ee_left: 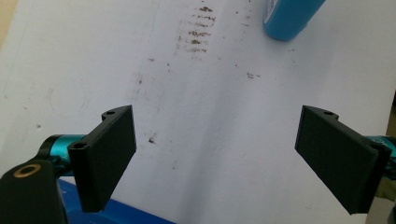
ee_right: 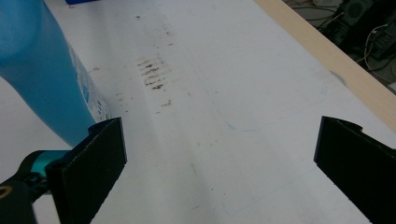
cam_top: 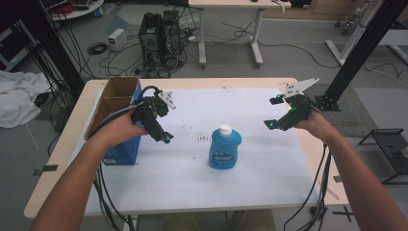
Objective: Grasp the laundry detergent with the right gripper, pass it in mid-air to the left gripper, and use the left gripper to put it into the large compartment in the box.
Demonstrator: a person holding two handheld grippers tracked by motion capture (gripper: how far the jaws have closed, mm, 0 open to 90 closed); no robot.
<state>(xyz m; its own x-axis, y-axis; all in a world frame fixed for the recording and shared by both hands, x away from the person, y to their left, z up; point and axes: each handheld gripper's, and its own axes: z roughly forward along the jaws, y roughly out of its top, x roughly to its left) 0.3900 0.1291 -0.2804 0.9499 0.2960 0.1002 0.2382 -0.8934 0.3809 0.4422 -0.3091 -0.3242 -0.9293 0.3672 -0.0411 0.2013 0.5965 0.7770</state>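
blue bottle (cam_top: 224,153), white cap | white mat (cam_top: 269,159) (brownish smudges, perhaps stains) | blue box (cam_top: 126,144)

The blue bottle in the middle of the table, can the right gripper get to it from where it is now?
Probably yes. The right gripper is held open to one side of the blue bottle, which stands upright on the white sheet. Nothing lies between them, and the cardboard box sits on the bottle's far side.

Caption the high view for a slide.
Two open hand-held grippers, left and right, flank an upright blue bottle on a white-covered table.
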